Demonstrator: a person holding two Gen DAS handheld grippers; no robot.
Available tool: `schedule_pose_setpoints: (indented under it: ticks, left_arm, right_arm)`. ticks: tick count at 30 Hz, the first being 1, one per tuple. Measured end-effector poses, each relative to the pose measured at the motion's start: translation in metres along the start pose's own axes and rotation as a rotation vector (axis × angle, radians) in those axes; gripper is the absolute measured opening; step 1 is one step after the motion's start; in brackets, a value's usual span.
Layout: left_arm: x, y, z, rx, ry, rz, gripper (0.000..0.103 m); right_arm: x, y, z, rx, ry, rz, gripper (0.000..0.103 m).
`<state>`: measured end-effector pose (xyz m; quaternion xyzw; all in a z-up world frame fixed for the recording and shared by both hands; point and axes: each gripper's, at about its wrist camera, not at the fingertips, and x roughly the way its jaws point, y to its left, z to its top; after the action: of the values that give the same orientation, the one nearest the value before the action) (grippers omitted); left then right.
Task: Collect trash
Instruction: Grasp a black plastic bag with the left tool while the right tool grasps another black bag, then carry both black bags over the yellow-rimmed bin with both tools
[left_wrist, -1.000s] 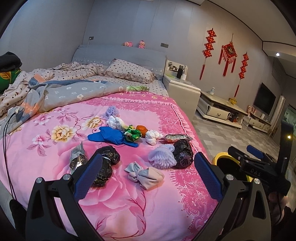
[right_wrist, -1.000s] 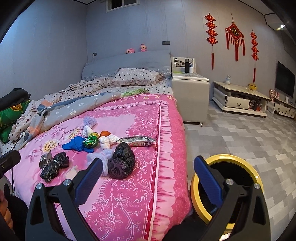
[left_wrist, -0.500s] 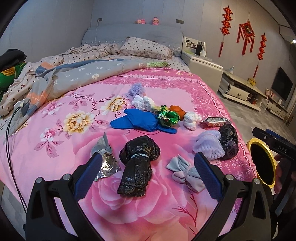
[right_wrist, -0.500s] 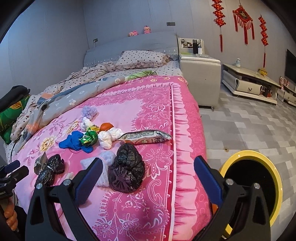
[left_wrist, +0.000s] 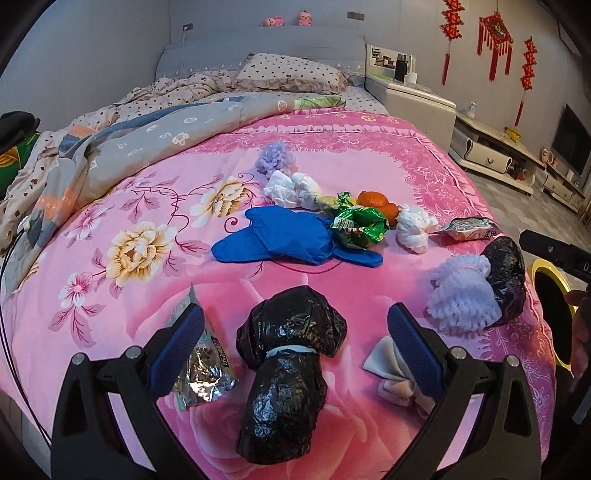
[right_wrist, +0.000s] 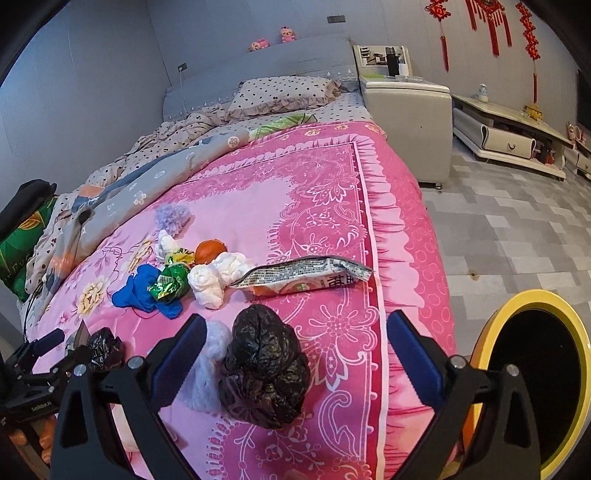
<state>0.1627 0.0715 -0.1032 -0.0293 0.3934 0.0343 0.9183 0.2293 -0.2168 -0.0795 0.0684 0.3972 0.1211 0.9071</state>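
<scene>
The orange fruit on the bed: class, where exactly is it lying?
In the left wrist view, the orange fruit lies mid-bed, right of centre, just behind the crumpled green wrapper and left of a white wad.

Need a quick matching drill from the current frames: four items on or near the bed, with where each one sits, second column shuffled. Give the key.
Items:
1. tied black bag
2. snack wrapper
3. yellow-rimmed bin
4. blue glove

Places:
A. on the floor beside the bed
B. between the open fingers of the left gripper
C. flat near the bed's right edge, beyond the rounder black bag
D. mid-bed, beside the green foil wrapper

Pairs: 1-B, 2-C, 3-A, 4-D
</scene>
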Motion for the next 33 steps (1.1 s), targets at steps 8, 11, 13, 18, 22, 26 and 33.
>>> schedule_pose_setpoints:
  ticks: [8,11,13,18,22,26,33]
  left_arm:
    - [0.018,0.000,-0.003,0.010,-0.012,-0.043,0.091]
    - [0.027,-0.004,-0.006,0.029,0.004,-0.037,0.078]
    - [0.035,-0.007,-0.007,0.034,0.028,-0.050,0.068]
    - [0.044,-0.008,-0.010,0.024,0.048,-0.079,0.048]
    - [0.044,-0.005,-0.010,0.000,0.044,-0.110,0.042]
    - [0.037,-0.005,-0.010,-0.002,0.025,-0.130,0.041]
    - [0.022,-0.002,-0.009,-0.019,-0.025,-0.136,0.040]
  right_arm:
    - [0.023,0.002,-0.011,0.008,0.036,0.024,0.082]
    - [0.031,0.000,-0.014,0.018,0.062,0.031,0.072]
    - [0.036,-0.003,-0.016,0.035,0.072,0.035,0.066]
    - [0.035,-0.003,-0.015,0.036,0.068,0.080,0.042]
    - [0.032,0.001,-0.016,0.008,0.058,0.100,0.032]
    - [0.024,0.001,-0.017,0.009,0.039,0.109,0.029]
    - [-0.002,0.004,-0.014,0.003,-0.016,0.089,0.029]
